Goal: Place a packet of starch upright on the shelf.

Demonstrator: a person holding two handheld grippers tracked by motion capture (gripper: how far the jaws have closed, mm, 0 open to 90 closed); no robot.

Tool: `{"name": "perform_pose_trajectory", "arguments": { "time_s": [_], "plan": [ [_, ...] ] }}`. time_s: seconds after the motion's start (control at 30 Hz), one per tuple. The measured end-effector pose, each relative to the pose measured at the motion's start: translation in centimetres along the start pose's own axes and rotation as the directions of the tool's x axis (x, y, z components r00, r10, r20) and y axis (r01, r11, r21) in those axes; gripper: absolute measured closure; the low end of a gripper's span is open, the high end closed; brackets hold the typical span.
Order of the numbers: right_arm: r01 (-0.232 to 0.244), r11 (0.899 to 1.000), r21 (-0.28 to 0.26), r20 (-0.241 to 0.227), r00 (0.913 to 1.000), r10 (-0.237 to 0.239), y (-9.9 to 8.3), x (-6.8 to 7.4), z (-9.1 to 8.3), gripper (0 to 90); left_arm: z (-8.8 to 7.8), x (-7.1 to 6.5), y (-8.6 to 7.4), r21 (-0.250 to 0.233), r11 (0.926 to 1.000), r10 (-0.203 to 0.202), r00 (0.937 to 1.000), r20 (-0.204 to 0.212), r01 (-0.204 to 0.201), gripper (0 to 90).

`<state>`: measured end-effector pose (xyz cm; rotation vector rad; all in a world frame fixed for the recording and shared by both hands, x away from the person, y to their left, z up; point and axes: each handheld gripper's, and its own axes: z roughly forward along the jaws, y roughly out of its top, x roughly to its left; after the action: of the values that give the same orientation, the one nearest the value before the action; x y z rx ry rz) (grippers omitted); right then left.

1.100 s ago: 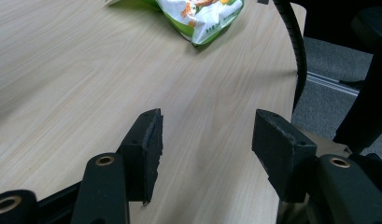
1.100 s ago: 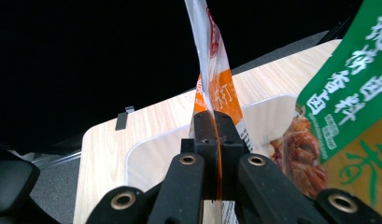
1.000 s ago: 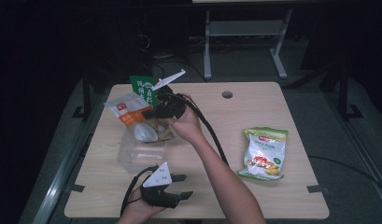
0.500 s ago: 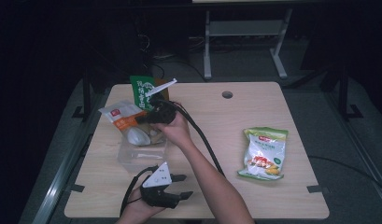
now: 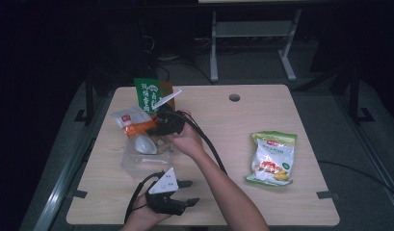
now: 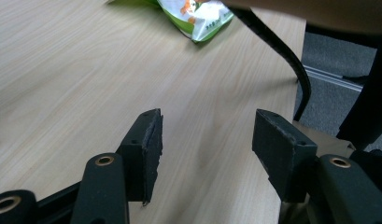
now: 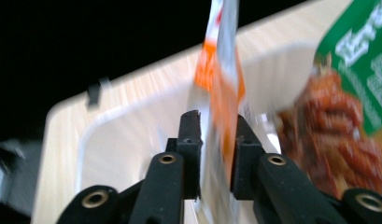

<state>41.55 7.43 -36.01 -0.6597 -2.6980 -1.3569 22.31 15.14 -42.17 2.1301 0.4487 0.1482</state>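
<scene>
Two grippers: we work over a wooden table point(image 5: 262, 125).
Right gripper point(image 7: 217, 140): jaws just easing apart, the orange-and-white packet point(image 7: 222, 84) between them, over the clear tub point(image 5: 137, 161).
Left gripper point(image 6: 205, 140): open, idle.
Our advice: lower first, then release fully inside the tub.

On the desk point(image 5: 262, 202) we note a clear container point(image 5: 137, 166) at the left, with the orange-and-white packet point(image 5: 132, 122) over its far edge and the green packet point(image 5: 147, 91) standing just behind that, near the far left corner. The right gripper point(image 5: 158, 126) sits at the container's far side with the orange-and-white packet between its jaws. We find the left gripper point(image 5: 187, 192) before the container at the near edge, and the snack bag point(image 5: 272, 158) well apart to the right.
</scene>
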Motion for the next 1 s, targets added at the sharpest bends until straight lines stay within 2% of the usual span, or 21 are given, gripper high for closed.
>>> {"name": "perform_pose_trajectory", "arguments": {
  "time_s": [0.13,0.23,0.4,0.53,0.6,0.73,0.87,1.0],
  "plan": [
    [0.038,0.995,0.088,0.029,0.9987,-0.041,-0.8,0.3,0.0,74.9,0.2,0.0,0.0,0.005,1.0,0.008,1.0,0.001,-0.008,42.7],
    [0.047,0.988,0.144,0.043,0.9976,-0.054,-1.4,0.3,0.2,82.4,0.3,-0.1,0.0,0.009,0.9999,0.011,0.9999,0.002,-0.011,42.6],
    [0.044,0.988,0.151,0.009,0.9989,-0.046,-2.1,0.2,0.7,89.5,0.2,0.0,0.0,0.011,0.9999,0.004,1.0,0.002,-0.004,42.6],
    [0.075,0.979,0.188,0.052,0.995,-0.086,-2.6,0.3,1.6,89.7,0.2,0.1,0.0,0.004,1.0,0.007,1.0,0.0,-0.007,42.7],
    [0.048,0.984,0.174,0.029,0.9981,-0.054,-3.1,-0.1,1.6,89.7,0.1,0.1,0.0,0.005,0.9999,0.009,1.0,-0.001,-0.009,42.7],
    [0.019,0.986,0.164,0.014,0.9997,-0.022,-3.7,-0.6,1.6,89.0,0.2,0.1,0.0,0.007,0.9998,0.018,0.9998,-0.002,-0.018,42.7],
    [0.015,0.988,0.154,0.024,0.9995,-0.019,-3.5,-0.8,1.1,75.9,0.3,0.1,0.0,0.005,1.0,0.002,1.0,-0.002,-0.002,42.6],
    [-0.013,0.994,0.105,0.032,0.9995,0.009,-3.0,-0.9,0.0,75.2,0.4,0.2,-0.1,0.011,0.9999,0.001,1.0,-0.003,-0.001,42.4]
  ]
}}
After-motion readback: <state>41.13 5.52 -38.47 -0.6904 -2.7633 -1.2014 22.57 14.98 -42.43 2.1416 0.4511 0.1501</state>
